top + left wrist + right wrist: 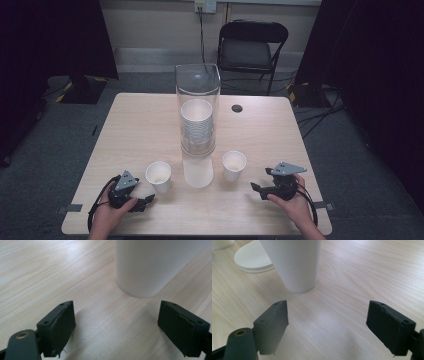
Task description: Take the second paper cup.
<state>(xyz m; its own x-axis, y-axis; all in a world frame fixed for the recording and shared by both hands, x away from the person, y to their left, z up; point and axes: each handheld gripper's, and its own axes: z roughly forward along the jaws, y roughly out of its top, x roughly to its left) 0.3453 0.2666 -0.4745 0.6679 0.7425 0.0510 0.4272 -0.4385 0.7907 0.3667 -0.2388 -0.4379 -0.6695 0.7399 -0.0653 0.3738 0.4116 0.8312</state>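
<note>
Two white paper cups stand upright near the table's front. The left cup [158,175] is just ahead of my left gripper [146,202], which rests on the table, open and empty. In the left gripper view that cup [145,265] stands beyond the gap of the left gripper [116,315]. The right cup [234,164] stands left of and beyond my right gripper [256,189], also open and empty. In the right gripper view this cup [294,262] is ahead, left of centre of the right gripper [327,312]. A hand holds each gripper.
A tall clear tube [197,107] with a stack of white cups inside stands mid-table on a white round base [198,174], seen as a flat disc [253,257]. A dark cable hole [237,108] lies behind. A folding chair [251,47] stands beyond the table.
</note>
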